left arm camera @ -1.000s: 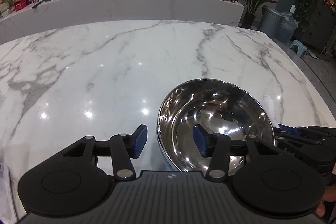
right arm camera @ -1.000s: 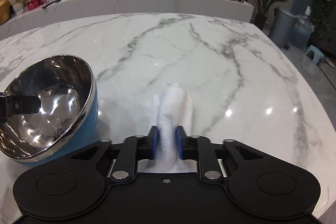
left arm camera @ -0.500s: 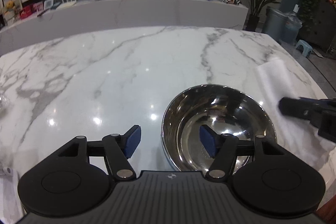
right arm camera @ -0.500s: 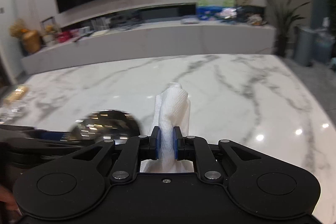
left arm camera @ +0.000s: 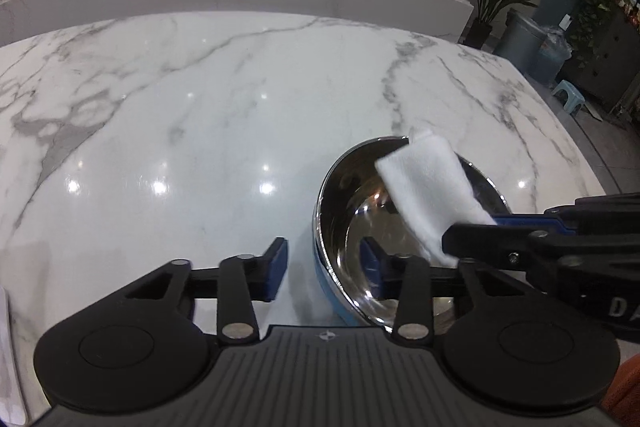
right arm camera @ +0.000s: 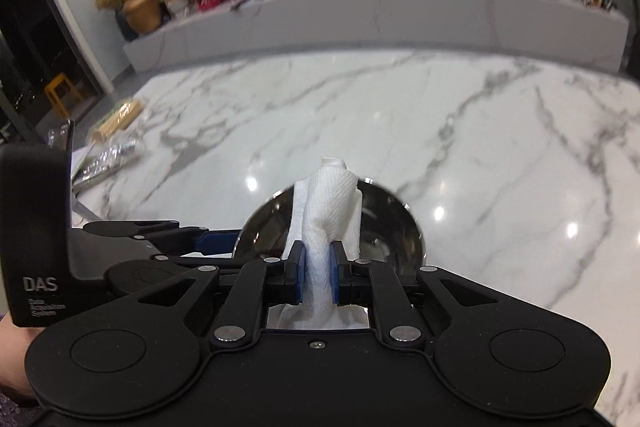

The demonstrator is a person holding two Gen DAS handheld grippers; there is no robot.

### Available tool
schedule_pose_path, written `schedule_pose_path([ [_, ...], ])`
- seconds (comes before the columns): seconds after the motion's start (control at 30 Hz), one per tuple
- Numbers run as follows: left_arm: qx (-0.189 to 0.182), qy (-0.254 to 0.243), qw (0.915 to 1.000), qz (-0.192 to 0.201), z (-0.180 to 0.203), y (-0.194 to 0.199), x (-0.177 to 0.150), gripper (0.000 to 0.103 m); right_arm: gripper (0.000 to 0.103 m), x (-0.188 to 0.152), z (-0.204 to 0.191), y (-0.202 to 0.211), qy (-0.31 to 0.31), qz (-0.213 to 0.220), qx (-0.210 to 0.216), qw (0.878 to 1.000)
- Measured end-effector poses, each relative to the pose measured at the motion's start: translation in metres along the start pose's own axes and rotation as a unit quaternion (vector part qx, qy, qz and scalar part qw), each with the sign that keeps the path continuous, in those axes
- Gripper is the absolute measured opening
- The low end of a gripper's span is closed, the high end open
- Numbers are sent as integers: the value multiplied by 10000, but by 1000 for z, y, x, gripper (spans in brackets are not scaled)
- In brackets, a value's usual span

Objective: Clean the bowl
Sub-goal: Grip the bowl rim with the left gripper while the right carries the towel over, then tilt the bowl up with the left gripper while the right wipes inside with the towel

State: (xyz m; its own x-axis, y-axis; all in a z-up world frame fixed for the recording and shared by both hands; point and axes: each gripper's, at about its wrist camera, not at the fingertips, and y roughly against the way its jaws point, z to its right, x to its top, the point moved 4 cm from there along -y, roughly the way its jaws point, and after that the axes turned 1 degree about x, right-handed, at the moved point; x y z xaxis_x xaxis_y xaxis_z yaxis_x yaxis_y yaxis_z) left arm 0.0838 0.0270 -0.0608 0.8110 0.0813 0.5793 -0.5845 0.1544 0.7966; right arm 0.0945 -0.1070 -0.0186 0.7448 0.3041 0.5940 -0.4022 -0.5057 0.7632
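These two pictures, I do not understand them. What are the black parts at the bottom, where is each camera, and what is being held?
No robot is here: a person holds a hand gripper in each hand, and each carries a camera looking forward along its jaws. The black parts at the bottom are the gripper itself.

In the left wrist view, the left gripper is open, with one jaw outside and one inside the rim of a steel bowl with a blue outside, which is on a marble table.

In the right wrist view, the right gripper is shut on a folded white paper towel, which reaches over the bowl. Some blurred packages lie at the far left.
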Motion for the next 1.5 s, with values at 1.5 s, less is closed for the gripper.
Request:
schedule_pose_path([
  [1.5, -410, -149, 9985, -323, 18, -2, -6, 13, 10, -32, 11, -25, 499, -1145, -323, 9916],
])
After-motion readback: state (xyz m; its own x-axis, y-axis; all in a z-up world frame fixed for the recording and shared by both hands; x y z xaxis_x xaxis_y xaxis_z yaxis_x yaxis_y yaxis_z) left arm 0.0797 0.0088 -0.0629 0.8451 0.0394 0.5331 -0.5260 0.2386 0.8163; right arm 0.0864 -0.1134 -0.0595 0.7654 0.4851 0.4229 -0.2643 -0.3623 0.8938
